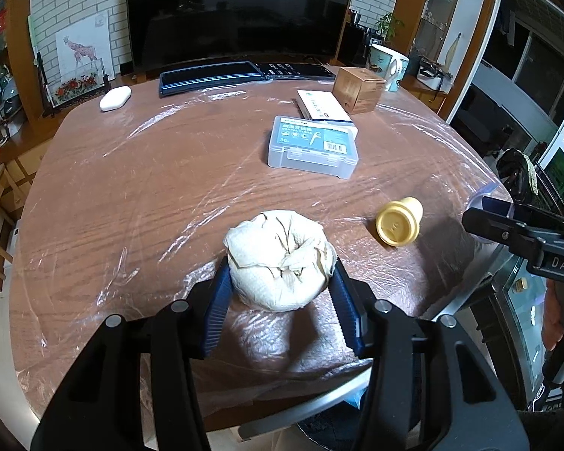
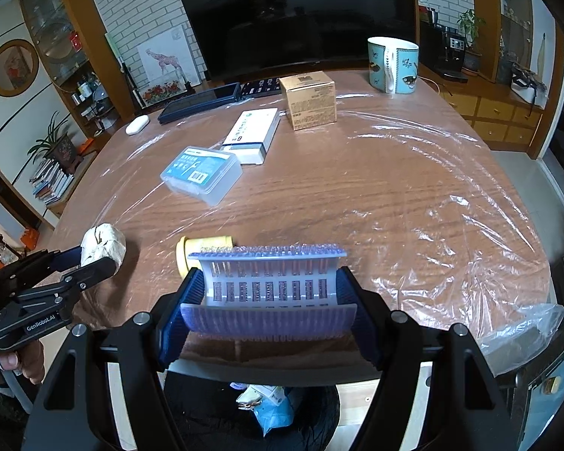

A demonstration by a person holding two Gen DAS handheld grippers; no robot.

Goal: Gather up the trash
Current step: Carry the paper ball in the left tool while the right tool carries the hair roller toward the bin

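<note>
My left gripper (image 1: 280, 282) is shut on a crumpled ball of white paper (image 1: 278, 259) near the table's front edge; it also shows in the right wrist view (image 2: 103, 246). My right gripper (image 2: 269, 293) is shut on a pale purple slotted plastic tray (image 2: 269, 289), held over the table's front edge. A small yellow bottle (image 1: 398, 221) lies on its side on the table, partly hidden behind the tray in the right wrist view (image 2: 206, 242). A black-lined trash bin (image 2: 252, 409) with some trash in it stands below the table edge.
The wooden table (image 2: 357, 195) is covered with clear plastic film. On it are a clear dental floss box (image 1: 312, 146), a flat white box (image 1: 325, 105), a cardboard box (image 1: 357, 88), a mug (image 2: 393, 64), a keyboard (image 1: 210, 77) and a white case (image 1: 114, 97). A TV stands behind.
</note>
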